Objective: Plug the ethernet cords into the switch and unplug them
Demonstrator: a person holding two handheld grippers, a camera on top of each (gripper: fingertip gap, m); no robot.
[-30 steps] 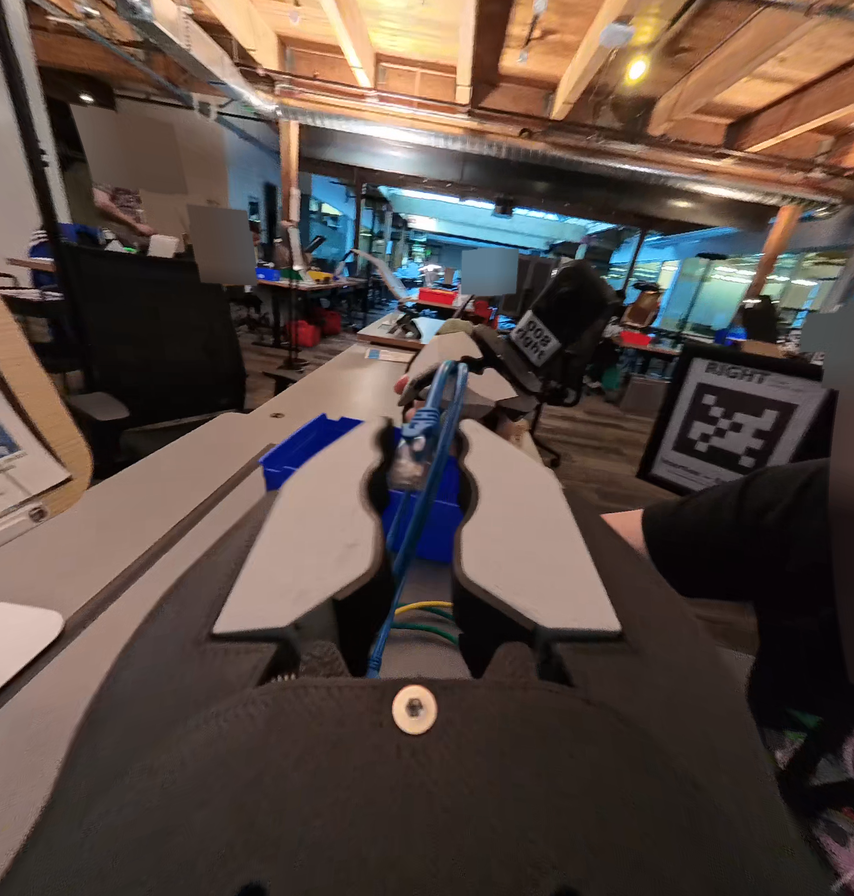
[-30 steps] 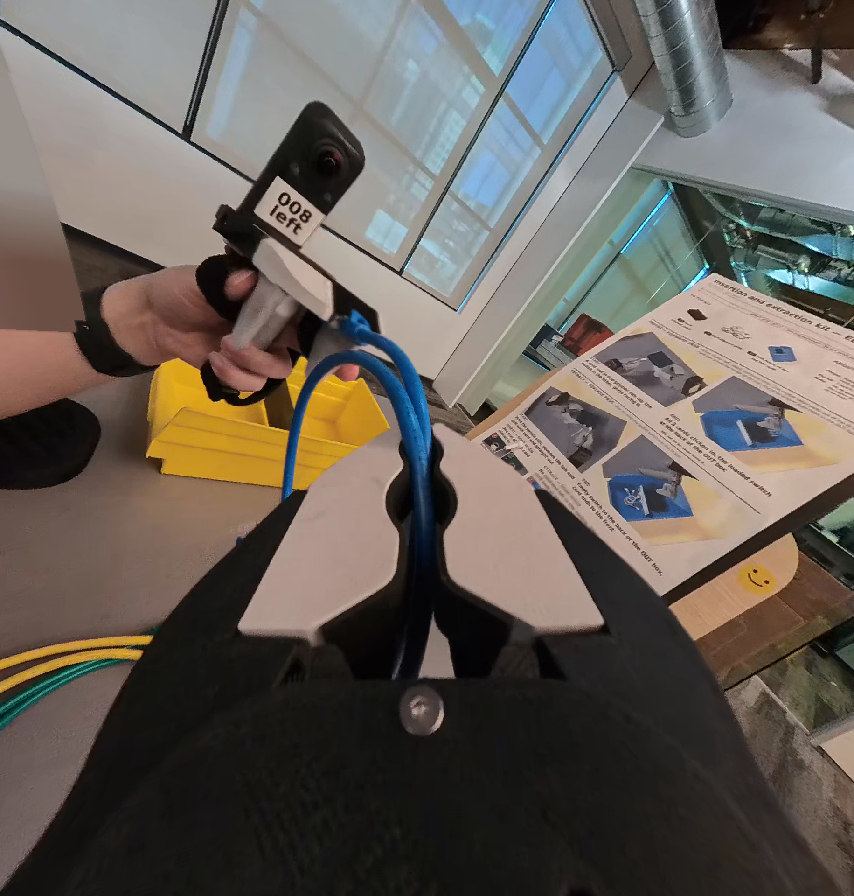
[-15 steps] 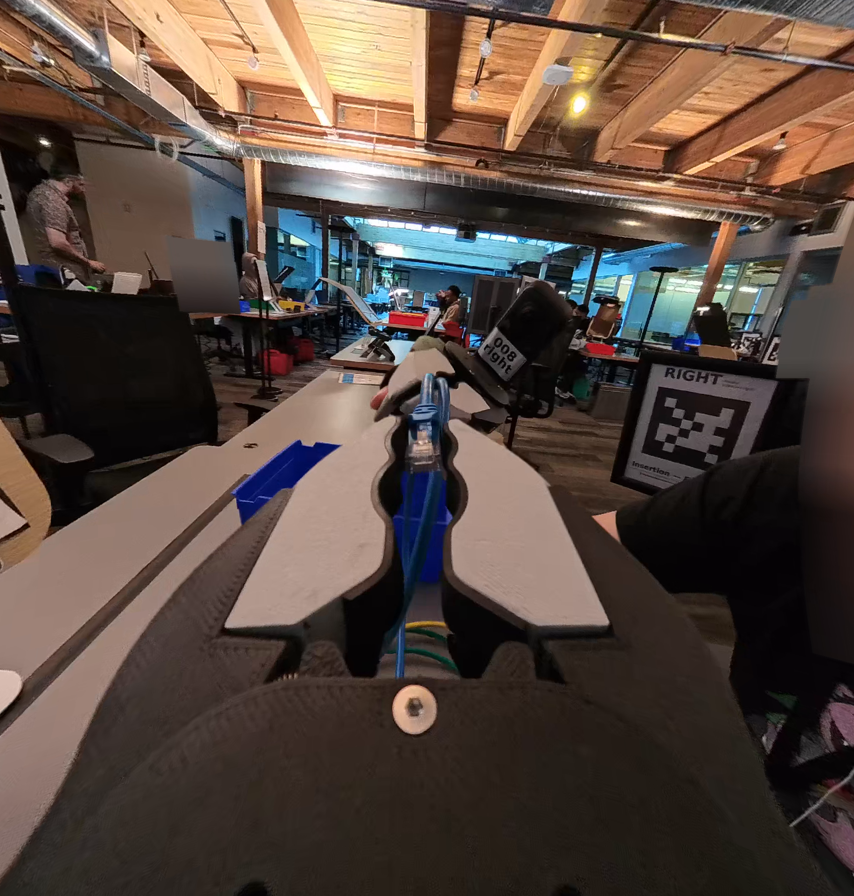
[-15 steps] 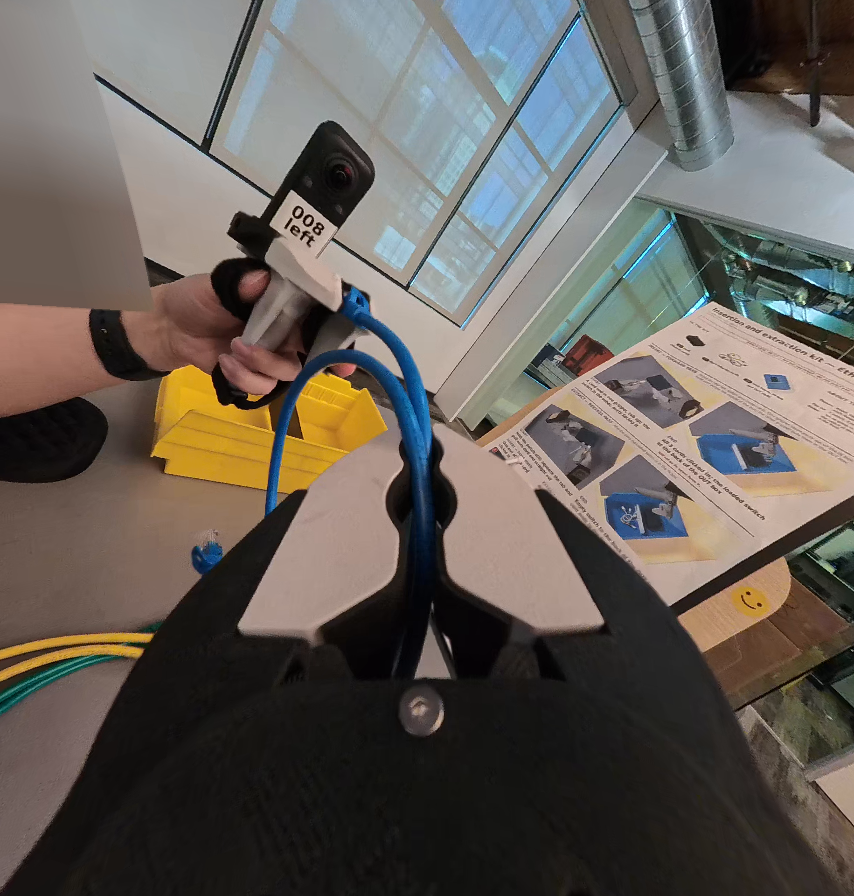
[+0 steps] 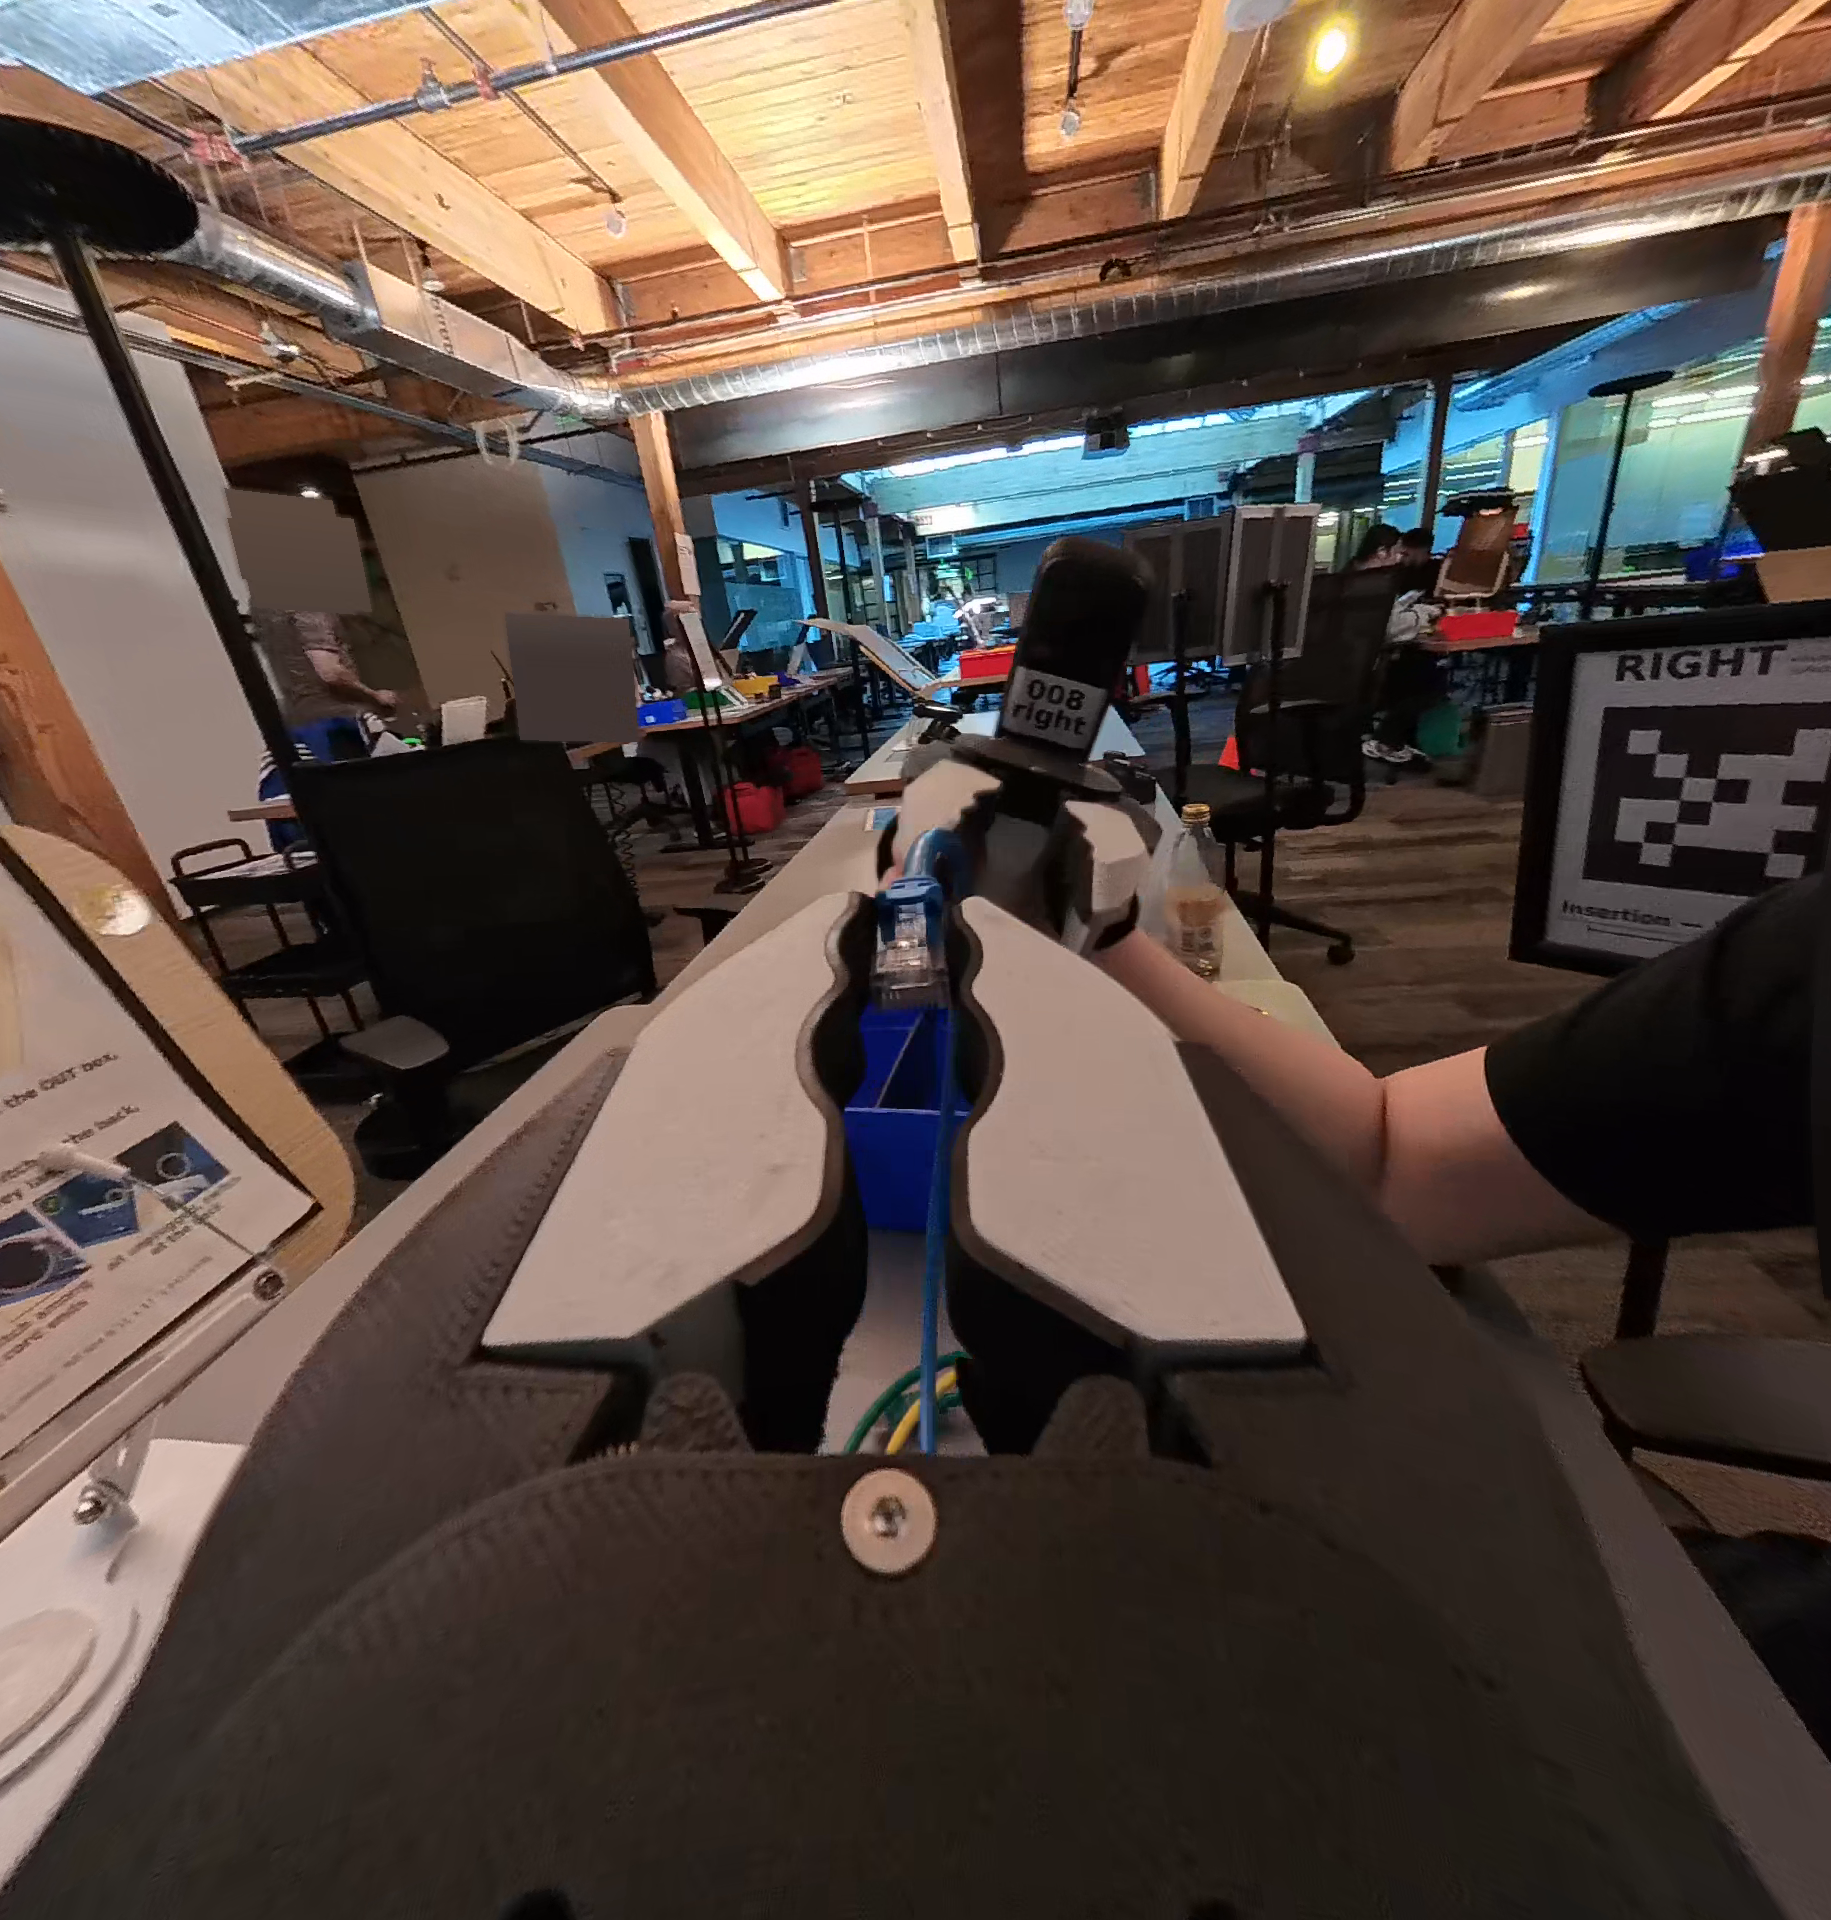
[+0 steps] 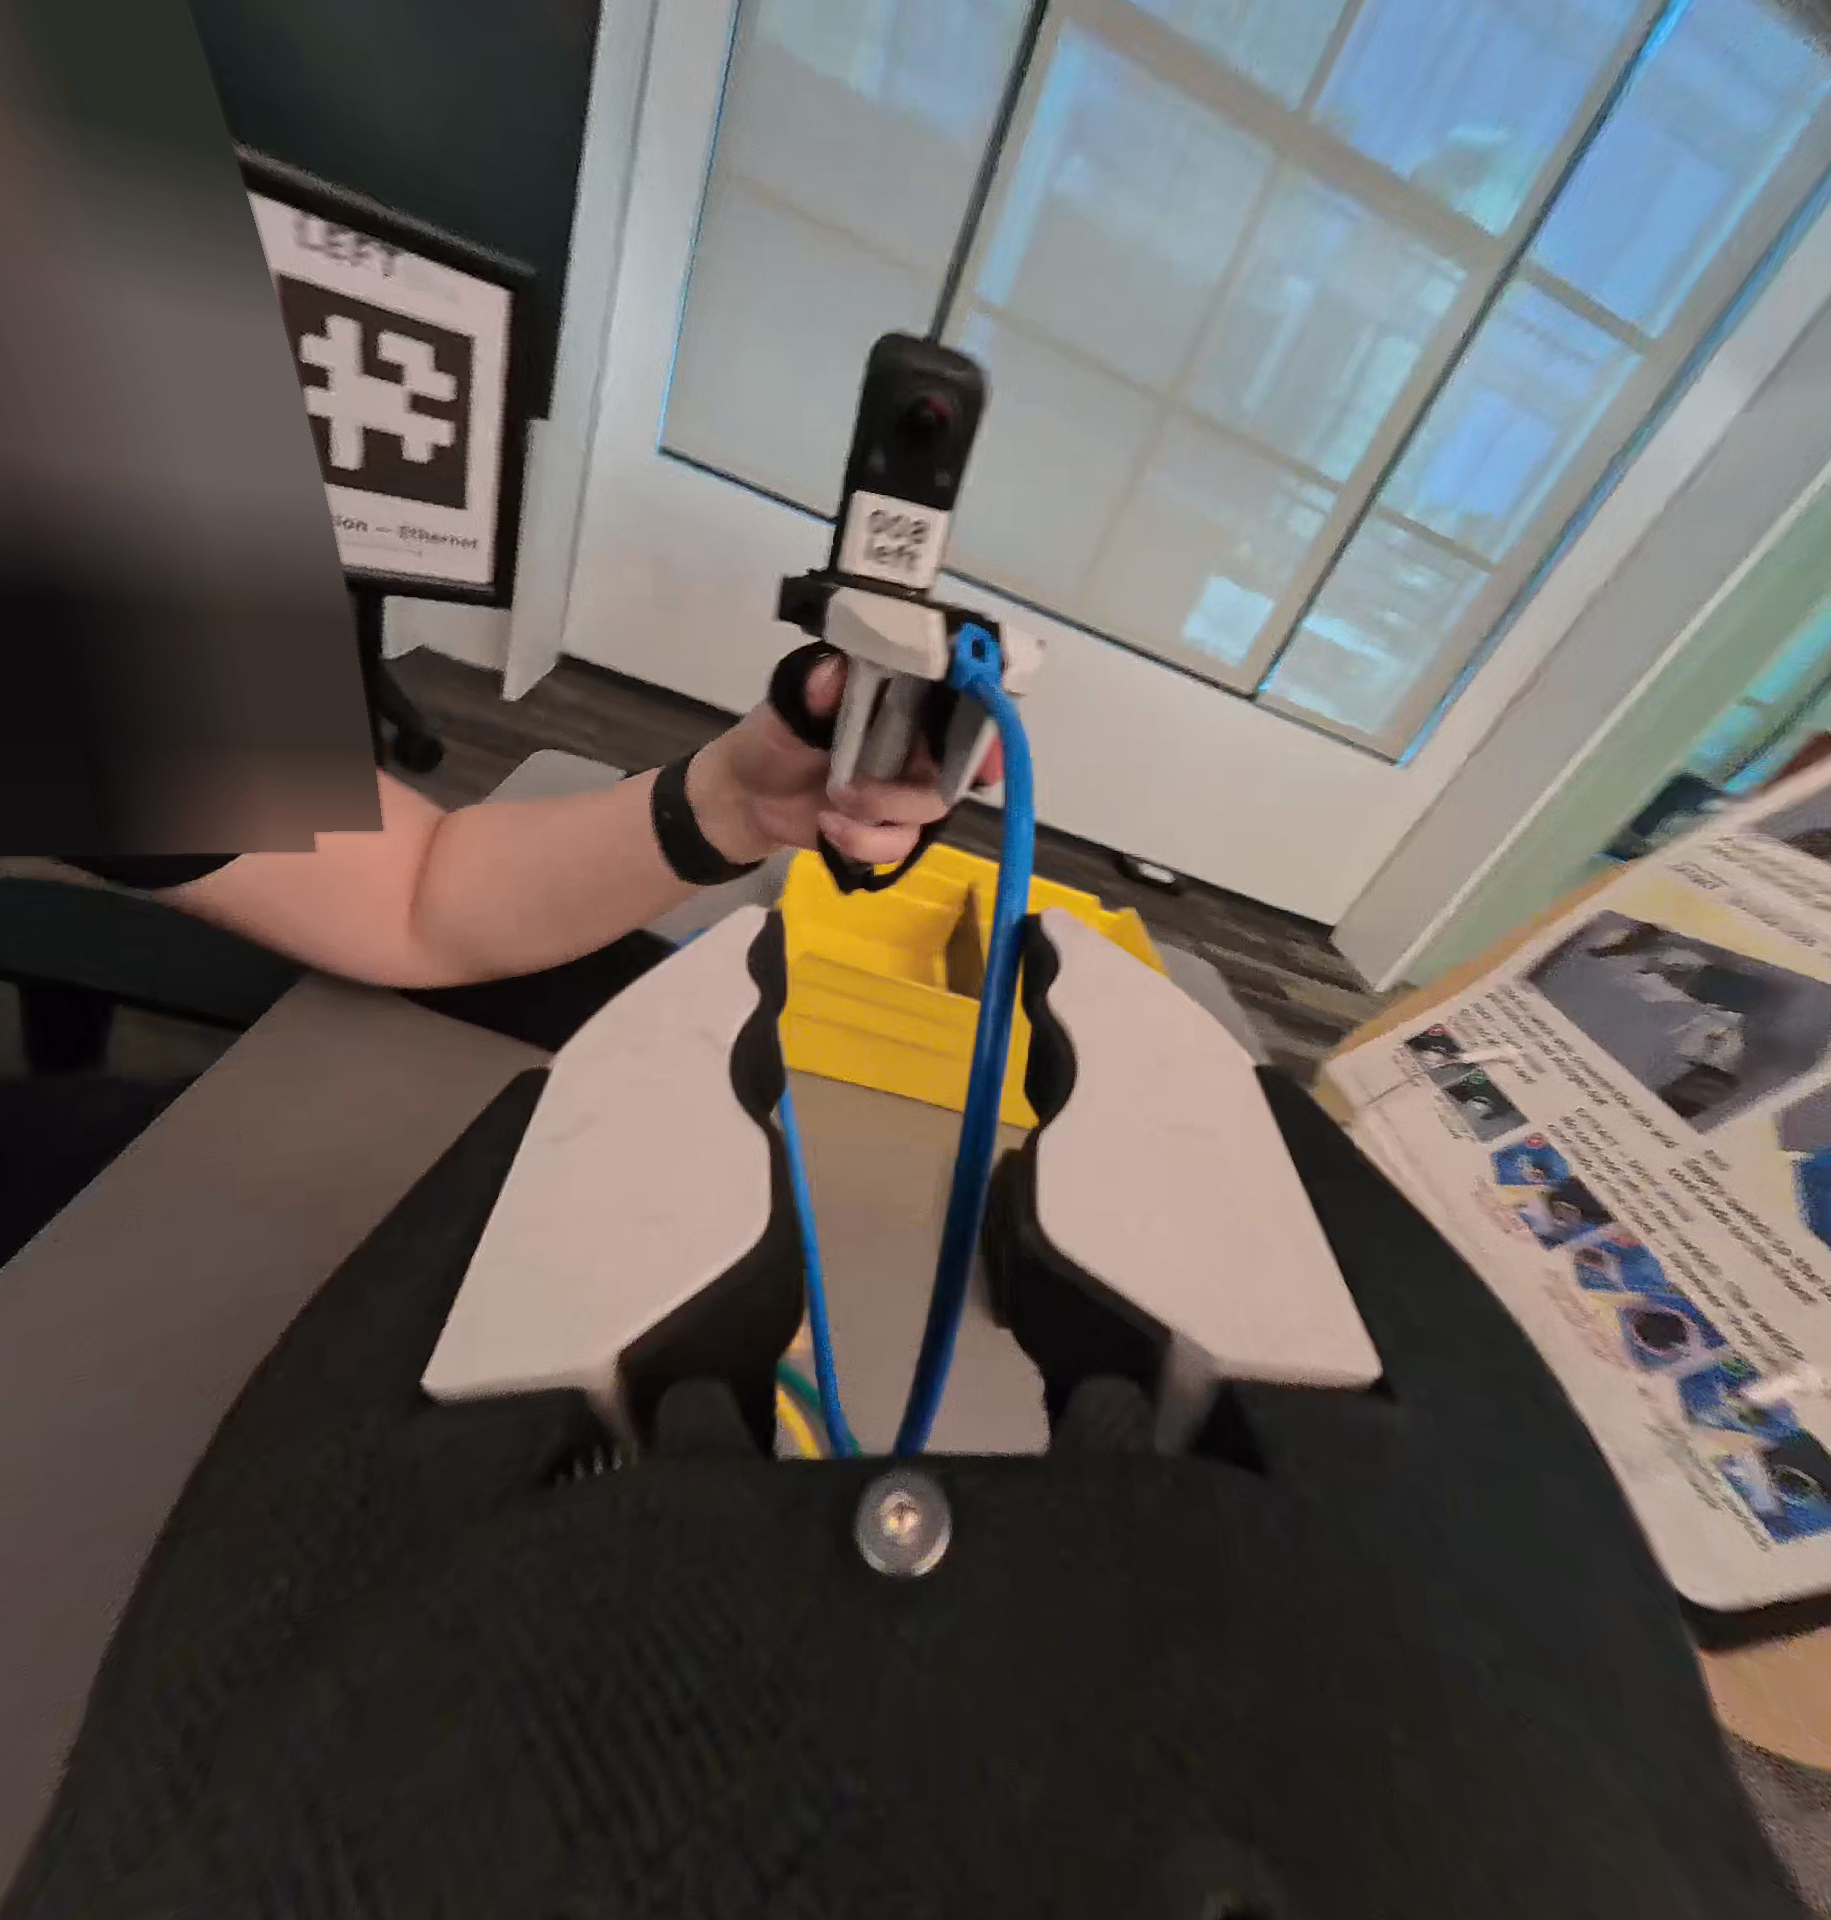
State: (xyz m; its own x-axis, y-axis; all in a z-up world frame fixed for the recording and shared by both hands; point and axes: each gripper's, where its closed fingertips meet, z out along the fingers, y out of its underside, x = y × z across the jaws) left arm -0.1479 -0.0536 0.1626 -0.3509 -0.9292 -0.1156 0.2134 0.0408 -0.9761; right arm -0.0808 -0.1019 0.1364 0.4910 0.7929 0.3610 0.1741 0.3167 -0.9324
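My left gripper [image 5: 906, 920] is shut on the clear plug [image 5: 903, 961] of a blue ethernet cord [image 5: 932, 1195], held up above the grey table. The cord hangs down between its fingers. In the right wrist view the left gripper [image 6: 968, 665] stands upright ahead with the cord [image 6: 994, 987] dropping from it in a loop. My right gripper [image 6: 900, 935] is open, and both strands of the loop pass loosely through its gap. It also shows in the left wrist view [image 5: 1015, 862], just beyond the plug. No switch is in view.
A blue bin [image 5: 895, 1143] and a yellow bin [image 6: 869, 997] stand on the table [image 6: 215, 1195]. Green and yellow cords [image 5: 895, 1403] lie below. An instruction sheet [image 6: 1617, 1143] stands at the table's far side. Marker signs [image 5: 1711, 790] and a bottle [image 5: 1191, 883] are nearby. There is about 10 cm between the tips of the two grippers.
My right gripper has opened and let go of the blue cord, which now runs loose between its fingers. The left gripper has kept the plug and turned more upright.
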